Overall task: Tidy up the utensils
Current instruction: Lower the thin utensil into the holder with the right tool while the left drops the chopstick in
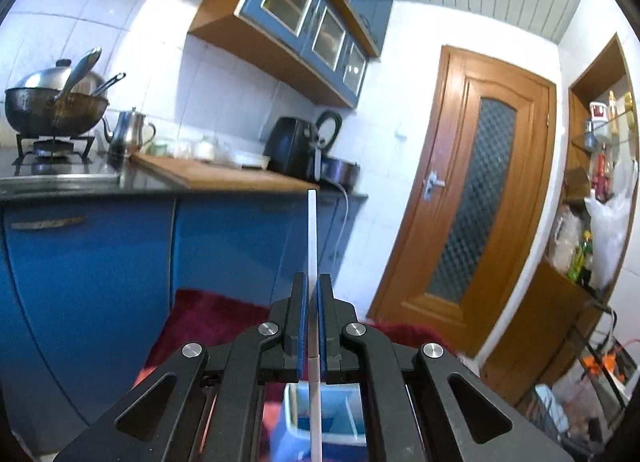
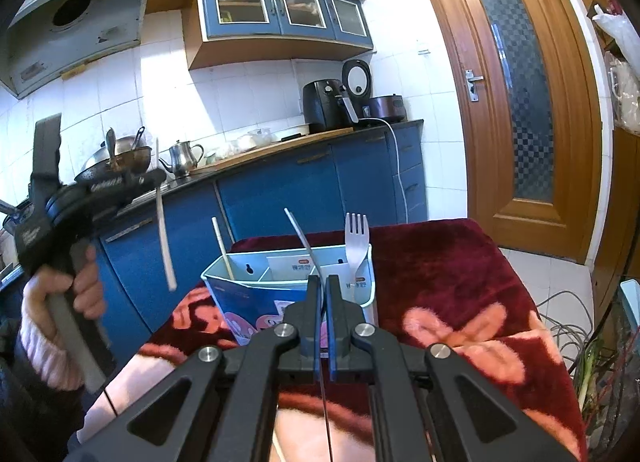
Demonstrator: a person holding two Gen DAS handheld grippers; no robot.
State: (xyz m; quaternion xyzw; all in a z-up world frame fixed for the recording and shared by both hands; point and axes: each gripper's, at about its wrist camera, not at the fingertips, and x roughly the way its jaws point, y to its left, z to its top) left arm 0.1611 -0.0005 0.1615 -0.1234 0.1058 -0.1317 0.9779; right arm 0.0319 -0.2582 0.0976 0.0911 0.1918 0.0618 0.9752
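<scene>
organizer (image 1: 326, 426) mostly hidden behind left gripper (image 1: 313, 282)

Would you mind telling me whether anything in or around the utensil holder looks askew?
Nothing looks spilled or damaged. In the utensil holder, the white fork stands upright, while a white chopstick leans in the left compartment.

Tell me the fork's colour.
White; the fork stands in the holder, clearest in the right wrist view.

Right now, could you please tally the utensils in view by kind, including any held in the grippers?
White chopsticks: 2, one in the left gripper, the other in the holder
White fork: 1
Thin grey utensil in the right gripper: 1
Total: 4
</scene>
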